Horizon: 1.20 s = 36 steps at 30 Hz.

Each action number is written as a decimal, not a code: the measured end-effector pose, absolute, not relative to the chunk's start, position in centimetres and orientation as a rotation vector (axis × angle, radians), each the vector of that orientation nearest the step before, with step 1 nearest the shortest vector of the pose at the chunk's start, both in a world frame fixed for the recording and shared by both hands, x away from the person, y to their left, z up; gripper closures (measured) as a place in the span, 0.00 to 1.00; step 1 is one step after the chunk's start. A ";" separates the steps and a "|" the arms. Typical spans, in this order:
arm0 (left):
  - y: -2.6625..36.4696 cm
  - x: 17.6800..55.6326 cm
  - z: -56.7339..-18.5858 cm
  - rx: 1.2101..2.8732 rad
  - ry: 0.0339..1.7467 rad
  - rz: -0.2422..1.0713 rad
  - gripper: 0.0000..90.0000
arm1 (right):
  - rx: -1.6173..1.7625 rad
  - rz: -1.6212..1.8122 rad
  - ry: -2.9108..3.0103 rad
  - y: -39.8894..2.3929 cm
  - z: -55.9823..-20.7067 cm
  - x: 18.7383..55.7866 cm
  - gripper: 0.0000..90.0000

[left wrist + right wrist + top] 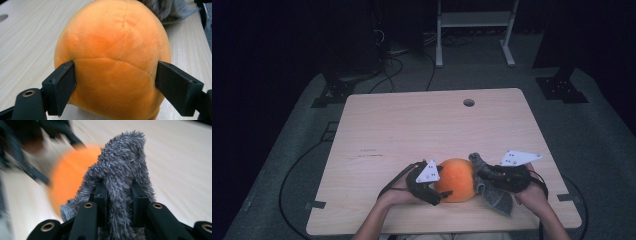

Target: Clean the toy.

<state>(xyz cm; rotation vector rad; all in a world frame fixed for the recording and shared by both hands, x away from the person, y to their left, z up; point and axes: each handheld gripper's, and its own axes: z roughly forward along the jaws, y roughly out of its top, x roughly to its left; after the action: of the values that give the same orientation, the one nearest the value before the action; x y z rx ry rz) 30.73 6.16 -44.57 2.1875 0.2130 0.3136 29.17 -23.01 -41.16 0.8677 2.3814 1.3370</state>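
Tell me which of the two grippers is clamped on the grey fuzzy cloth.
The right gripper: its jaws pinch the grey fuzzy cloth. The left gripper straddles the orange plush ball.

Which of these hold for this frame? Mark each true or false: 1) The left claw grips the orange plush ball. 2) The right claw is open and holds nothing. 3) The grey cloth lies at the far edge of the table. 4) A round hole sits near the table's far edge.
1) True: the left claw presses both sides of the orange plush ball.
2) False: the right claw is shut on the grey cloth.
3) False: the cloth is near the person's edge of the table, beside the ball.
4) True: the round hole is there.
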 end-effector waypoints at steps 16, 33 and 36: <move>4.8 30.9 -44.2 2.152 0.348 0.232 0.08 | 0.793 1.361 2.421 -22.8 -40.5 27.8 0.79; 5.0 31.9 -44.0 2.131 0.441 0.045 0.02 | 0.758 1.323 2.509 -22.8 -41.3 27.5 0.79; 4.5 31.5 -44.0 2.119 0.405 0.077 0.13 | 0.769 1.326 2.513 -23.0 -41.3 27.6 0.79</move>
<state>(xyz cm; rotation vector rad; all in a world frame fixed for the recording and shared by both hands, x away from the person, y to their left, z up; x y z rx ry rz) 31.50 4.53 -44.03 2.1189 0.4045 0.0768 27.59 -22.97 -41.31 0.7687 2.5127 1.3258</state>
